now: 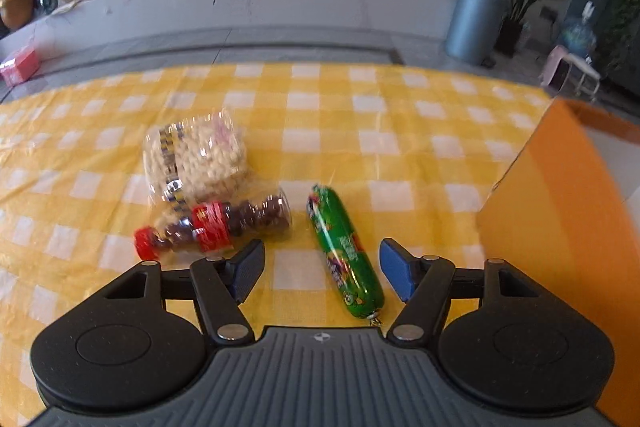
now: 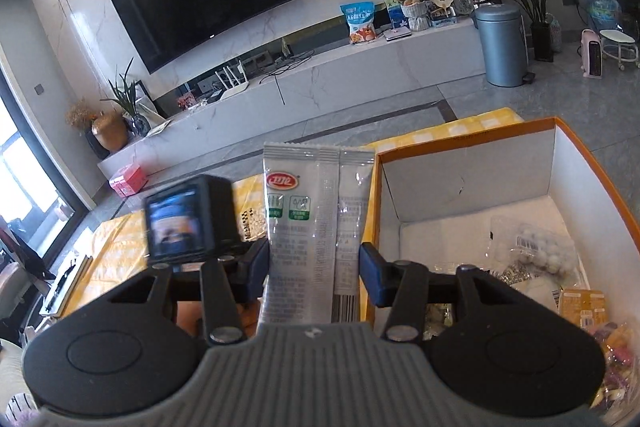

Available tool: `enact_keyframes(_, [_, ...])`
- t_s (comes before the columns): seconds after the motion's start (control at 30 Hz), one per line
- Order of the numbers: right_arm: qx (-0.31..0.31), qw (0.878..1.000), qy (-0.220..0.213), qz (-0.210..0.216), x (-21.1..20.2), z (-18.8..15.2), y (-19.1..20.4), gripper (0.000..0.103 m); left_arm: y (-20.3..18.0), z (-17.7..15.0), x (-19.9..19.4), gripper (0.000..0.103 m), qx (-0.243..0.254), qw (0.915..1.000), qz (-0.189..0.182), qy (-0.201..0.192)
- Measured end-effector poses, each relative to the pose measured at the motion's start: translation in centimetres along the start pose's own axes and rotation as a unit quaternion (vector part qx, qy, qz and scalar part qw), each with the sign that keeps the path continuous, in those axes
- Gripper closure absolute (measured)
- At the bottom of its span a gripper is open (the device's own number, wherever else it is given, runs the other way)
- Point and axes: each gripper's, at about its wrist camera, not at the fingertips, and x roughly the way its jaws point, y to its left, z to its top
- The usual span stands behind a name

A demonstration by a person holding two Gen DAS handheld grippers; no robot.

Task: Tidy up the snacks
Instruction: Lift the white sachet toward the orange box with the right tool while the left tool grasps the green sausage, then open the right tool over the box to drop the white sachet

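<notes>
The right claw (image 2: 314, 267) is clamped on a grey snack packet (image 2: 316, 227), which stands upright between its blue pads just to the left of the orange box (image 2: 592, 163); the packet has not cleared the near wall yet. To finish that drop well I would carry it over the rim, keep the packet's lower end above the cardboard edge, and let go only once it hangs over the white floor of the box, where a bag of white balls (image 2: 540, 247) and a small yellow pack (image 2: 582, 307) already lie. The left claw (image 1: 322, 267) stands wide and empty, low over the yellow checked surface (image 1: 360, 107), with the green sausage stick (image 1: 344, 251) lying between its pads, nearer the right one and touched by neither, as far as I can see. It should centre on the stick before closing, since the wrapper looks slick and round. Just to its left the red-capped bottle of dark sweets (image 1: 216, 227) lies on its side against a clear bag of pale puffs (image 1: 196, 155), close enough for the left pad to nudge it. The box wall (image 1: 560, 227) crowds the right side.
</notes>
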Motion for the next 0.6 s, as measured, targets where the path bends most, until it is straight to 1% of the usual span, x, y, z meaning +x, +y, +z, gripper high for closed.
enact_keyframes(0.07, [-0.003,1.0,0.002,-0.002,0.2,0.0,0.1,0.055,0.1,-0.4,0.4,0.041,-0.012,0.9999,-0.004,-0.001])
enact_keyframes(0.1, [-0.004,1.0,0.004,-0.003,0.3,-0.1,0.1,0.055,0.0,-0.7,0.2,0.057,-0.009,0.9999,0.002,-0.011])
enact_keyframes(0.13, [-0.004,1.0,0.004,-0.005,0.5,-0.1,0.1,0.055,-0.2,-1.0,0.1,0.071,0.0,0.9999,0.011,-0.014])
enact_keyframes(0.17, [-0.003,1.0,0.006,-0.005,0.4,-0.1,-0.1,0.055,-0.4,-1.2,0.0,0.074,0.011,0.9996,0.02,-0.017])
enact_keyframes(0.2, [-0.003,1.0,0.007,-0.007,0.5,-0.1,-0.1,0.055,-0.5,-1.6,-0.3,0.078,0.018,0.9994,0.022,-0.022])
enact_keyframes(0.27, [-0.007,1.0,0.01,-0.01,0.6,-0.2,0.0,0.055,-0.3,-2.2,-0.9,0.078,0.022,0.9994,0.017,-0.022])
enact_keyframes(0.43, [-0.014,1.0,0.015,-0.012,1.1,0.0,0.4,0.055,0.9,-4.0,-2.9,0.078,0.027,0.9996,0.008,-0.002])
enact_keyframes(0.53, [-0.02,1.0,0.017,-0.013,1.2,0.1,0.6,0.055,2.2,-4.8,-3.9,0.078,0.012,0.9999,-0.01,0.007])
enact_keyframes(0.6, [-0.027,0.999,0.019,-0.013,1.2,0.1,0.8,0.055,3.2,-5.3,-4.6,0.078,0.001,0.9999,-0.009,0.007])
